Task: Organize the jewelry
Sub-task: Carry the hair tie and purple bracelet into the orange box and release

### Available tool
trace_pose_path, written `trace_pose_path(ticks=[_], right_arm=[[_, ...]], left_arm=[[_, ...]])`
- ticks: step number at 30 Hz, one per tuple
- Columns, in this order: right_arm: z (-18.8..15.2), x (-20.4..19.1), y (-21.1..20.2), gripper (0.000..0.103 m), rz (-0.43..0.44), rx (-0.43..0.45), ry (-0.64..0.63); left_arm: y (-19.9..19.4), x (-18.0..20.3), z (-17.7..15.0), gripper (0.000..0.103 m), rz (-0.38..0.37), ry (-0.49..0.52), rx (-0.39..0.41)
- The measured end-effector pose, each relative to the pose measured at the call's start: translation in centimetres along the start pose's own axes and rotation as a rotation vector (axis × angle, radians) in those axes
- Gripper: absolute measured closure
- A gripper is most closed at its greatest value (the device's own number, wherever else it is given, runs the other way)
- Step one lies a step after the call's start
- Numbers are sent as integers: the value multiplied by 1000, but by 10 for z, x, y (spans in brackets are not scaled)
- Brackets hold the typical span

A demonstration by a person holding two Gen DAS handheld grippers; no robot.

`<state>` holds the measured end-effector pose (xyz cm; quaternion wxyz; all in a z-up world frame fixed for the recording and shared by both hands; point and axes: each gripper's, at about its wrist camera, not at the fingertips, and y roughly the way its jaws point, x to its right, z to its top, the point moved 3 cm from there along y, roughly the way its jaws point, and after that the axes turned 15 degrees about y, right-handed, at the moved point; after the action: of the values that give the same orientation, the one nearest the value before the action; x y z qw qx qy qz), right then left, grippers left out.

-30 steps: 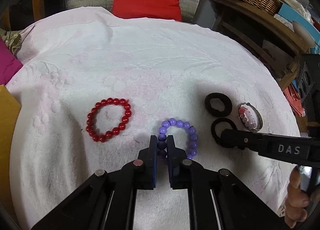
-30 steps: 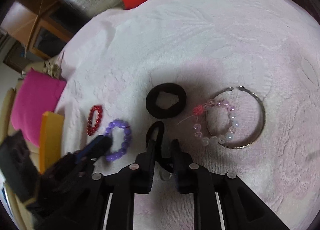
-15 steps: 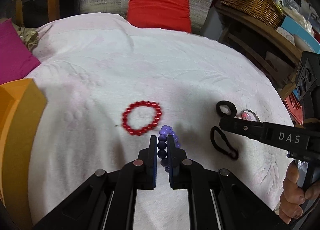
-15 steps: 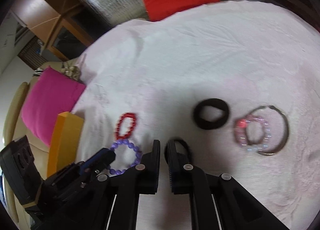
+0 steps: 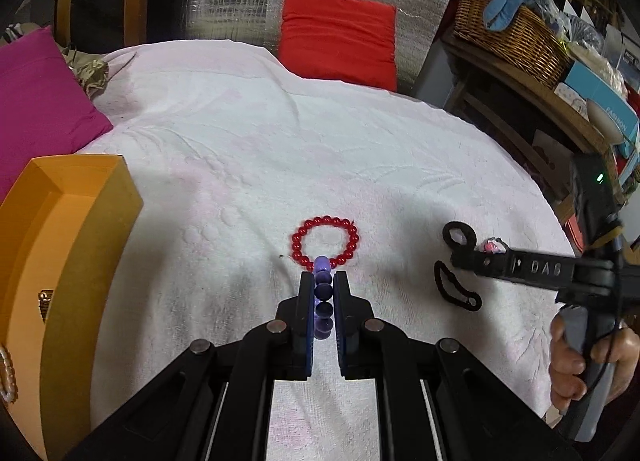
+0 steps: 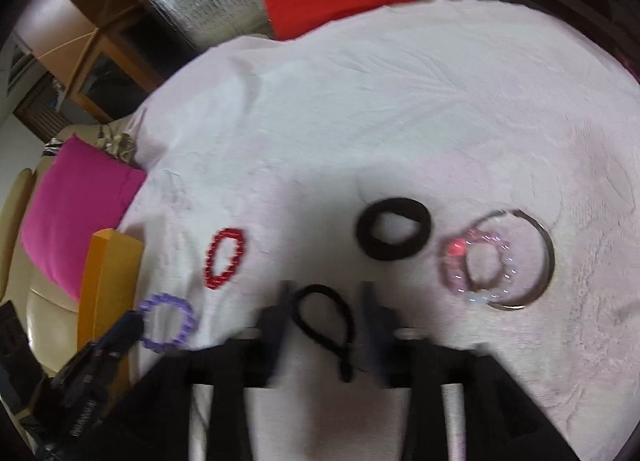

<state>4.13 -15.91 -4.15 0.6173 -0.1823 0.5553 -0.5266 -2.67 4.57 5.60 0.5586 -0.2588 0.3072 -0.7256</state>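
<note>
My left gripper [image 5: 323,281] is shut on the purple bead bracelet [image 5: 322,303] and holds it above the white cloth; it also shows in the right wrist view [image 6: 168,321]. A red bead bracelet [image 5: 325,239] lies just beyond it. My right gripper [image 6: 326,293] is open, blurred, its jaws on either side of a thin black hair tie [image 6: 328,321] on the cloth. A thick black scrunchie [image 6: 394,235], a pink bead bracelet [image 6: 478,265] and a metal bangle [image 6: 536,261] lie to its right.
An open orange box [image 5: 60,245] stands at the left edge of the cloth-covered table [image 5: 320,141]. A magenta cushion [image 5: 36,101] lies behind it, a red cushion [image 5: 338,37] at the back. A shelf with a wicker basket [image 5: 508,33] stands at the right.
My left gripper has lifted the purple bracelet off the cloth and drawn back towards the orange box. My right gripper has opened and the thin black hair tie lies between its jaws.
</note>
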Motion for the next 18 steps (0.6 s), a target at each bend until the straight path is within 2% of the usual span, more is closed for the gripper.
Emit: trace_pose_path(ticks=[2,4,6,9,11,18], right_arm=[[-4,1,7,41,-40,-35,-19],[-13,-5,11,47,-56,-53,-67],[-20,-13,13,68,-84,-57,-138],[-30,-20,16,88,-132,-45,-219],[-31,-22,12,95,-119,-38,-227],[-18,-26,-18,97,41,21,-147]], left_arm=[[-1,-2,0,94,1,-9,3],[-3,-4,1,94,5,-13,5],[-5,-5,0,94,7,-17,9],[-8,-9,0,94,6,-25,16],[-11,-10,0,94,3,-31,22],[-31,-15,-2,94,-22,-48,65]])
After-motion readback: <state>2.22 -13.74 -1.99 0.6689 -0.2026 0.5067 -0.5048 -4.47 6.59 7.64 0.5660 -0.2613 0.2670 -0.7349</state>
